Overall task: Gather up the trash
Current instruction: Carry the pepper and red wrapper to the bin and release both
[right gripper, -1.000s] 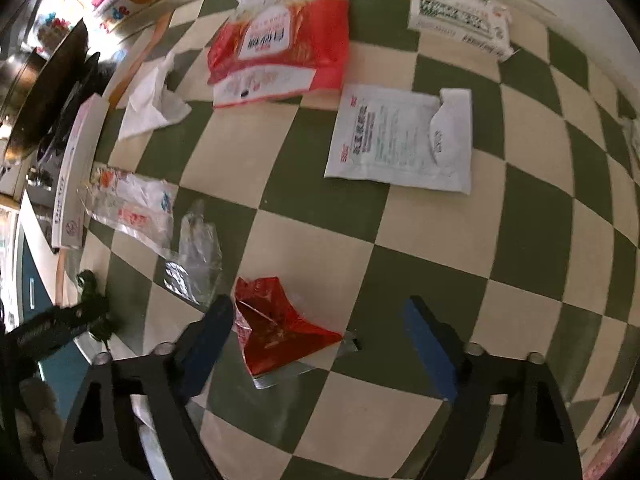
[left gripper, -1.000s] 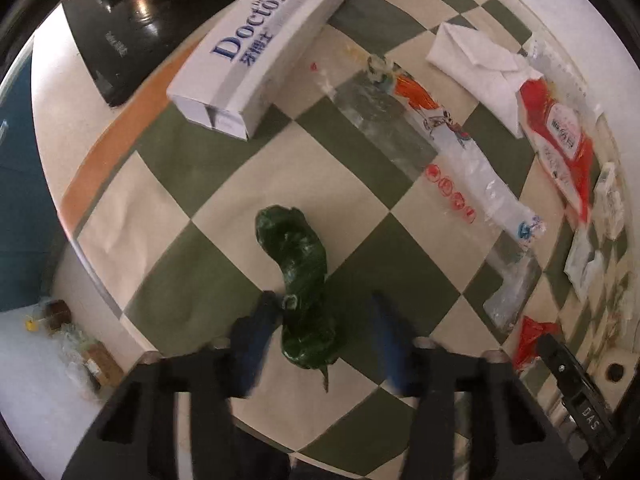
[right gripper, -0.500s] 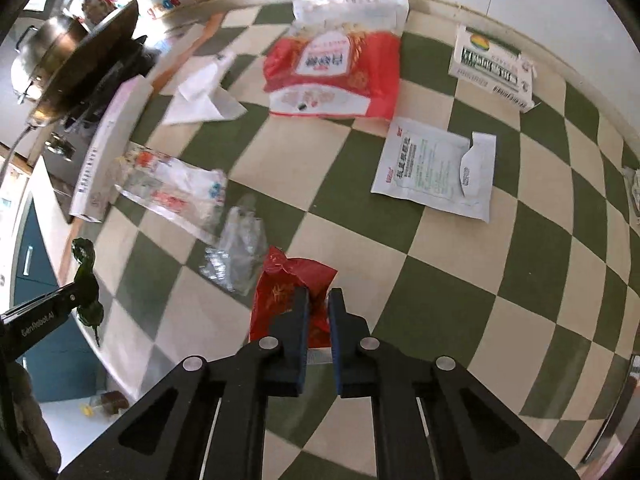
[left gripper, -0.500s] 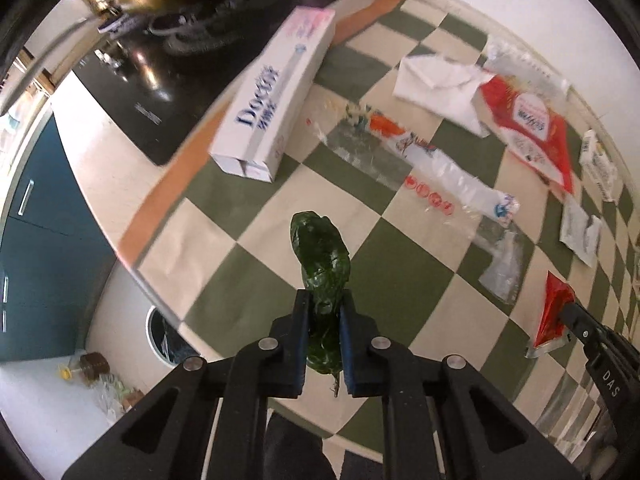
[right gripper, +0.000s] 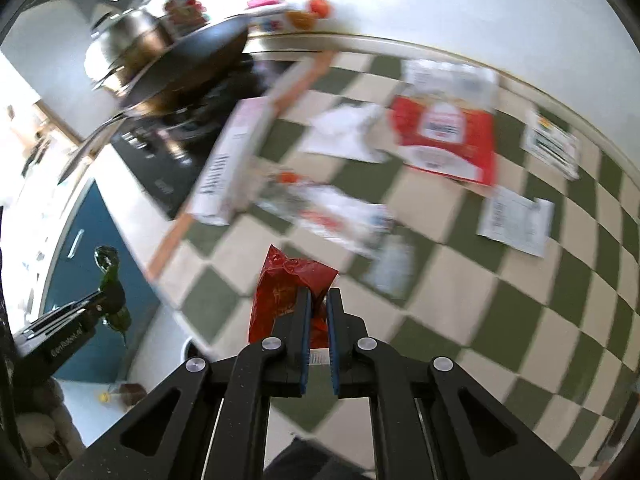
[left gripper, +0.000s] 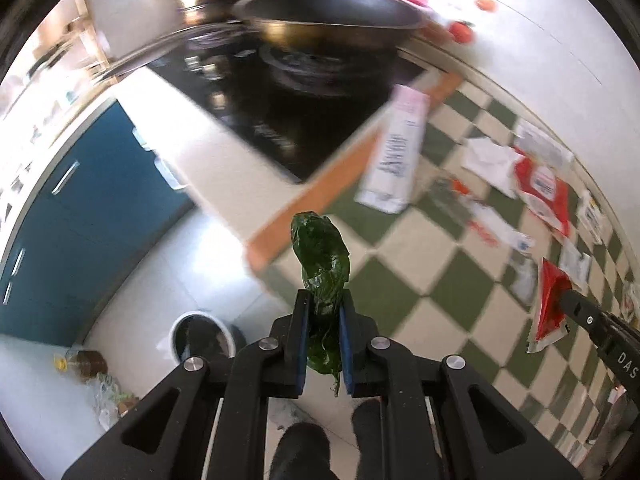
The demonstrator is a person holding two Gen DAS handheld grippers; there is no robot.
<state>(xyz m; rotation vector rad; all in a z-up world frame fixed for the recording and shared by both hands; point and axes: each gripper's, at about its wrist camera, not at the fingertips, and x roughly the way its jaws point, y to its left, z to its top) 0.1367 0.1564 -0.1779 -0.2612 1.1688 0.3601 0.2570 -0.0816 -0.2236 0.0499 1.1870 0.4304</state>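
Observation:
My left gripper (left gripper: 324, 300) is shut on a crumpled green wrapper (left gripper: 320, 252), which hangs in the air over the counter's edge. My right gripper (right gripper: 318, 296) is shut on a red foil wrapper (right gripper: 288, 280), held above the green-and-cream checked cloth (right gripper: 460, 292). In the left wrist view the right gripper (left gripper: 562, 300) and its red wrapper (left gripper: 550, 304) show at the right. In the right wrist view the left gripper (right gripper: 110, 292) and the green wrapper (right gripper: 107, 258) show at the left. A white-rimmed bin (left gripper: 174, 330) stands on the floor below.
On the cloth lie a long white box (left gripper: 396, 160), a white tissue (left gripper: 488, 160), a red packet (right gripper: 444, 136), clear wrappers (right gripper: 332, 208) and paper sachets (right gripper: 516, 220). A pan (left gripper: 328, 12) sits on the black stove. Blue cabinets (left gripper: 80, 232) stand below the counter.
Both grippers closed, the left on the green wrapper and the right on the red one, then lifted them off the cloth. The views swung toward the counter edge and floor.

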